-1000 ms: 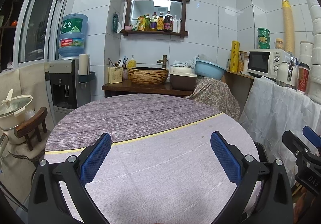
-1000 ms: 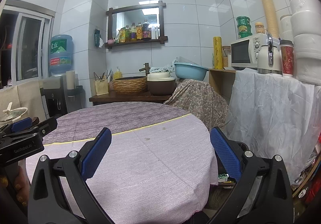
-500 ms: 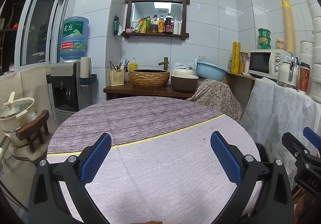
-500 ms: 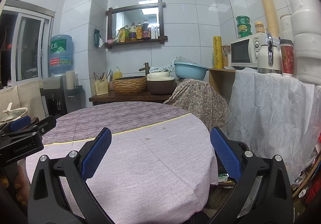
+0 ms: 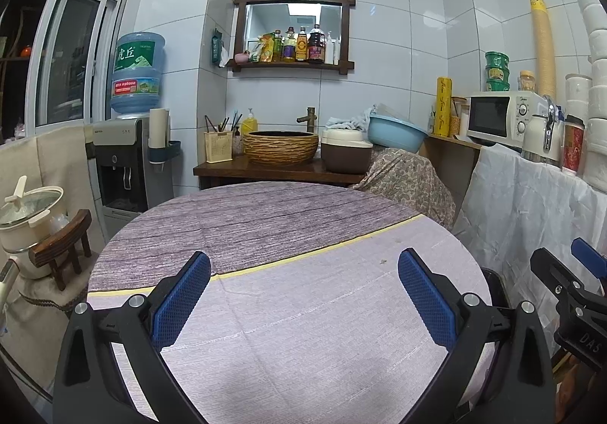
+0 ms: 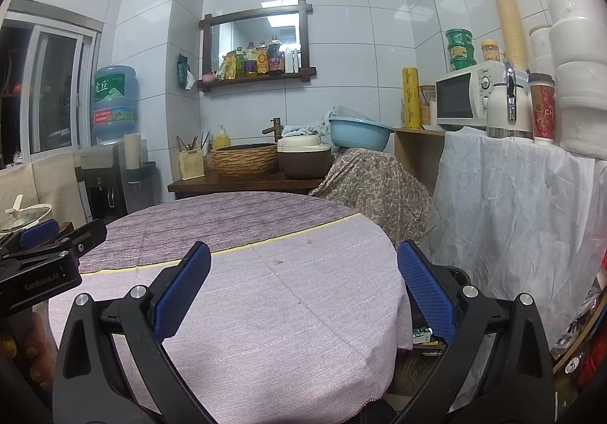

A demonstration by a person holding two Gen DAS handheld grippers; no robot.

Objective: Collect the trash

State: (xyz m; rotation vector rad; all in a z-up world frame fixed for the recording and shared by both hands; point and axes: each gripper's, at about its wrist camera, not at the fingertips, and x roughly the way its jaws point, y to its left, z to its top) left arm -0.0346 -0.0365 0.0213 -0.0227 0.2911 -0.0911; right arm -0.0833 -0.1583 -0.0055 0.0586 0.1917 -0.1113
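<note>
Both tools are hovering wide apart, empty: left tool [image 5: 303, 295], right tool [image 6: 303, 291]. Only tiny crumbs [image 6: 277, 262] are showing on the tabletop [image 6: 265, 310]; they're likely light and fragile, needing a fingertip pinch.

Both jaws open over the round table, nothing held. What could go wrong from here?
1. The tablecloth shows only small specks; closing on them may pinch the cloth and drag it.
2. The wrappers lie below the table edge, mostly hidden, so reaching them may snag the cloth hem.
3. The left gripper and right gripper hover close together, each visible in the other's view; a crossing reach might collide.
</note>
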